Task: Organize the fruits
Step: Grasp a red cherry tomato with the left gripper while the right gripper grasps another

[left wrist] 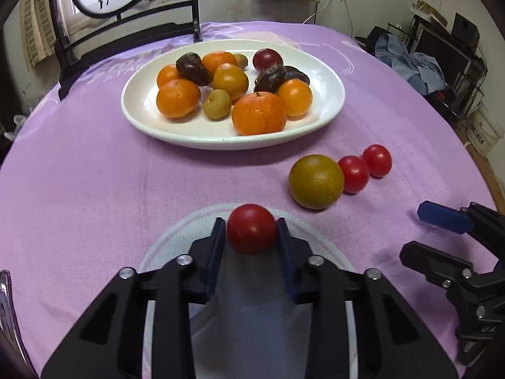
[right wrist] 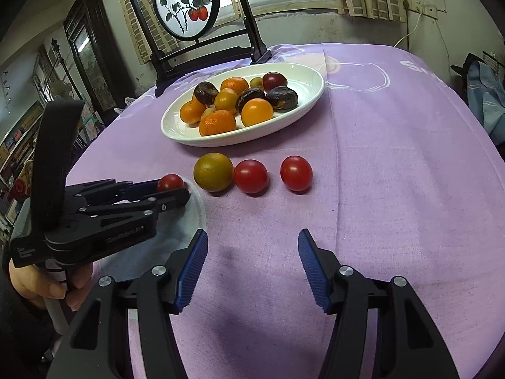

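Observation:
My left gripper (left wrist: 252,222) is shut on a red cherry tomato (left wrist: 252,229) and holds it over a pale round plate (left wrist: 176,240) at the near edge; the tomato also shows in the right wrist view (right wrist: 170,182). A green-orange citrus (left wrist: 316,181) and two red tomatoes (left wrist: 354,173) (left wrist: 377,159) lie on the purple cloth to the right. My right gripper (right wrist: 252,237) is open and empty above the cloth, short of the tomatoes (right wrist: 251,176) (right wrist: 296,172).
A white oval dish (left wrist: 148,101) holds several oranges, dark fruits and small green ones at the far middle. A black-framed screen with painted fruit (right wrist: 186,3) stands behind it. The table edge drops off at the right.

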Demonstrator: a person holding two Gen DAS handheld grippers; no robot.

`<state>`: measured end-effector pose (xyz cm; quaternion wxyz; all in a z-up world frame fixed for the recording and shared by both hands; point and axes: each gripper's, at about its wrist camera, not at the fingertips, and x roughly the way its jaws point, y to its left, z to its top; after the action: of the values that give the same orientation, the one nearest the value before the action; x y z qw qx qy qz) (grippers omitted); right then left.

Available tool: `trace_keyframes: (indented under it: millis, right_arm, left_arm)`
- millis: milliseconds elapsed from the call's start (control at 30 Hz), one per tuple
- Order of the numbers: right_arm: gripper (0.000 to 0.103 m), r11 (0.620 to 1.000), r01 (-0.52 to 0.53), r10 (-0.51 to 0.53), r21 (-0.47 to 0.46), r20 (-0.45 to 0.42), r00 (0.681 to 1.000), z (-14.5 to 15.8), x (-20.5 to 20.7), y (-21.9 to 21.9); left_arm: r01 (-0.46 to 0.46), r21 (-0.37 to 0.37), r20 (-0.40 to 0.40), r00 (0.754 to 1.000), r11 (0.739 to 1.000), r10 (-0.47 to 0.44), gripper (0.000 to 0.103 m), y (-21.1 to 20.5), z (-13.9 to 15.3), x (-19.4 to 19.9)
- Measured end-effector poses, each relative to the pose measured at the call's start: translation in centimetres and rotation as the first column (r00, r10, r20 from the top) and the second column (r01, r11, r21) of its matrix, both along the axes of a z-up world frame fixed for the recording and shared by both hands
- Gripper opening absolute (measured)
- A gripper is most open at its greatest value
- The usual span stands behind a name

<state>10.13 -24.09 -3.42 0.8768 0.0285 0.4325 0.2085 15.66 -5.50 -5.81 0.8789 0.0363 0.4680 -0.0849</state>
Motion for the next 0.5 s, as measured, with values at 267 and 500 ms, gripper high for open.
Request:
trace_keyframes:
  millis: [267,500]
  right_arm:
    - [0.061,0.992,0.041,-0.043,-0.121,-0.018,0.999,-1.0,1.9,-0.4]
    - [0.053,0.974,0.028,-0.026,-0.224,0.012,1.000,-1.3,4.8,0.2]
  left_arm:
    - [0.022,-0.050,-0.006,1.000,0.999,-0.022,0.030,1.2,0.1,-0.7]
    - [0.034,-0.078,-0.008,0.999,0.996,-0.035,0.030,1.5,0.0,-0.8]
